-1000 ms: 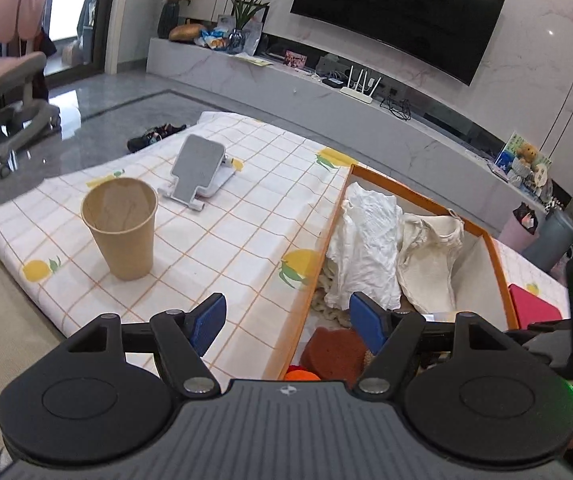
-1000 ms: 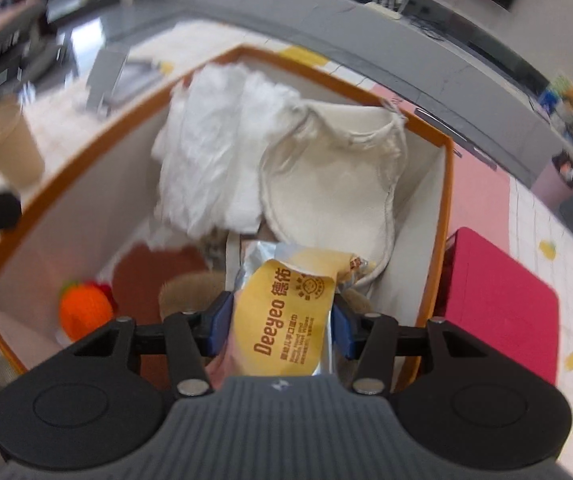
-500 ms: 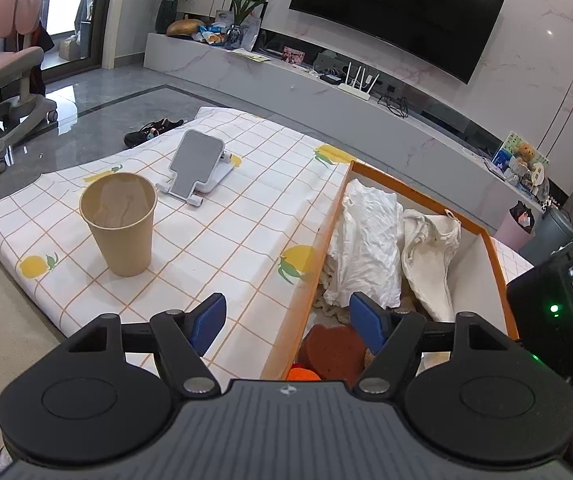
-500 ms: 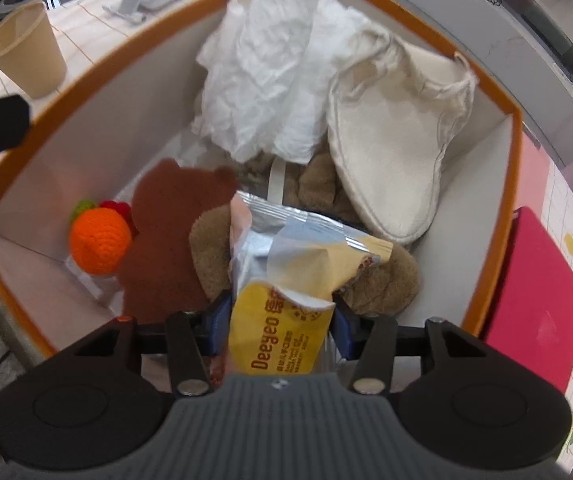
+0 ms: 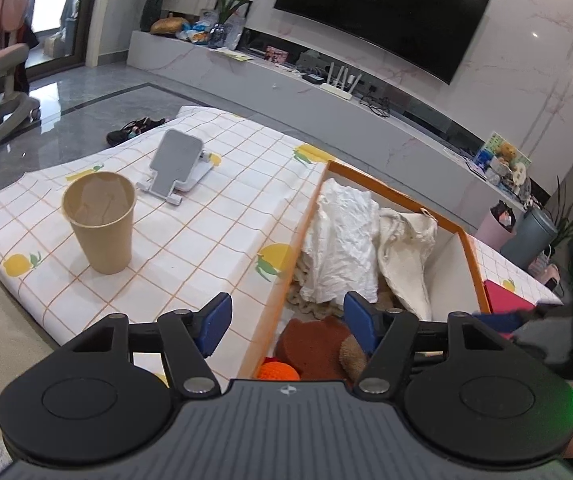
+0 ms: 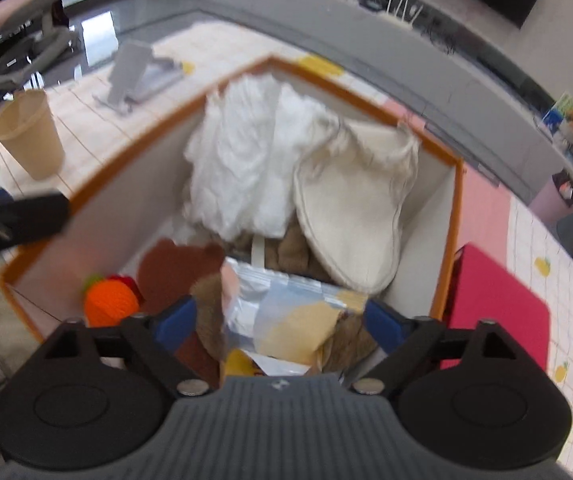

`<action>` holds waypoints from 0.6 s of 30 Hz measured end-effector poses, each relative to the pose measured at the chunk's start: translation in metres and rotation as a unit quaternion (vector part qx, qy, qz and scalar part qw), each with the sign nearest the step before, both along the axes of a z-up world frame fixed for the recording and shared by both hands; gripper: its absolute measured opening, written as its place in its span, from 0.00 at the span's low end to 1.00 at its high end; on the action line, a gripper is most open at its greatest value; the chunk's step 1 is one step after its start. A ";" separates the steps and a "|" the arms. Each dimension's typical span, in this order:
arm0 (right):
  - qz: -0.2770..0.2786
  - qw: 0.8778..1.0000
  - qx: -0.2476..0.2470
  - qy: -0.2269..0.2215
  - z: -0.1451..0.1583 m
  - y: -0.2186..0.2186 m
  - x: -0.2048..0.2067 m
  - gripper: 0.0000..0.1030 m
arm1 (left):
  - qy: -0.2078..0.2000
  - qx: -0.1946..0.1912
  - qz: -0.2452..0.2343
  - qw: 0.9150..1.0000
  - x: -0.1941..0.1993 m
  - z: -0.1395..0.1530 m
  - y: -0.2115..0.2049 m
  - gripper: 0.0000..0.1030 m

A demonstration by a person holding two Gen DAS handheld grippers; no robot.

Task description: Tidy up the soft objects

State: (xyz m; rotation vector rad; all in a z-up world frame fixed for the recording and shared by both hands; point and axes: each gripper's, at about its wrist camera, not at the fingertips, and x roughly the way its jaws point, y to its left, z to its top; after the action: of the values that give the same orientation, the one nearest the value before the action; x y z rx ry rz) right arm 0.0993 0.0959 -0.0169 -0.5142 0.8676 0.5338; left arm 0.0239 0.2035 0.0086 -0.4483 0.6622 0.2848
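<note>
Over the orange-rimmed box [image 6: 456,216], the right gripper [image 6: 278,322] is held with its jaws spread wide, nothing clamped between them. Directly below lies a crinkled foil snack packet [image 6: 294,312], resting on a brown plush [image 6: 294,252] inside the box; the packet is judged to be released, as neither blue pad is seen to touch it, though motion blur leaves contact uncertain.

Box contents noted: a white crumpled cloth [image 6: 242,168] and a cream fabric bag [image 6: 354,200] toward the far end, a rust-brown felt piece [image 6: 174,264] and an orange crocheted ball [image 6: 110,304] at the near corner.

The left gripper [image 5: 286,318] is held above the box's near left wall, jaws likewise apart and empty. On the checked surface [image 5: 214,236] to its left, a paper cup [image 5: 100,220] and a grey phone stand [image 5: 176,164] are seen, well apart from the box. A red flat item [image 6: 498,312] lies just beside the box's right wall.

Step in hand, by judgement: deposit of the packet is being finished. No further soft item outside the box is visible in either view, so the next target cannot be named. The next move calls for a clean lift of the right gripper without the foil edge being snagged.
</note>
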 end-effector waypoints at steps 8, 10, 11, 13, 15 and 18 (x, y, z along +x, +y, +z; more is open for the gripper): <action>0.023 0.994 0.010 -0.110 0.043 -0.029 -0.051 0.95 | -0.024 0.049 -0.057 0.997 -0.007 0.021 -0.031 0.84; 0.010 0.992 0.042 -0.118 0.056 -0.048 -0.062 0.95 | -0.067 0.060 -0.064 0.994 -0.016 0.029 -0.041 0.87; 0.000 0.991 0.063 -0.122 0.062 -0.058 -0.068 0.95 | -0.089 0.079 -0.073 0.990 -0.020 0.034 -0.049 0.90; -0.026 0.986 0.100 -0.132 0.072 -0.078 -0.081 0.95 | -0.119 0.107 -0.103 0.982 -0.026 0.043 -0.066 0.96; -0.048 0.980 0.124 -0.146 0.074 -0.096 -0.092 0.95 | -0.141 0.093 -0.135 0.976 -0.031 0.049 -0.078 0.96; -0.097 0.966 0.177 -0.160 0.076 -0.126 -0.107 0.95 | -0.162 0.063 -0.146 0.974 -0.040 0.055 -0.095 0.96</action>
State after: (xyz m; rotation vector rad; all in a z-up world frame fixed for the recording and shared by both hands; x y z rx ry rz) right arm -0.0077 -0.0298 0.0593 -0.1768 0.4909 0.3994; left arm -0.0162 0.1090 0.0634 -0.2621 0.3799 -0.0266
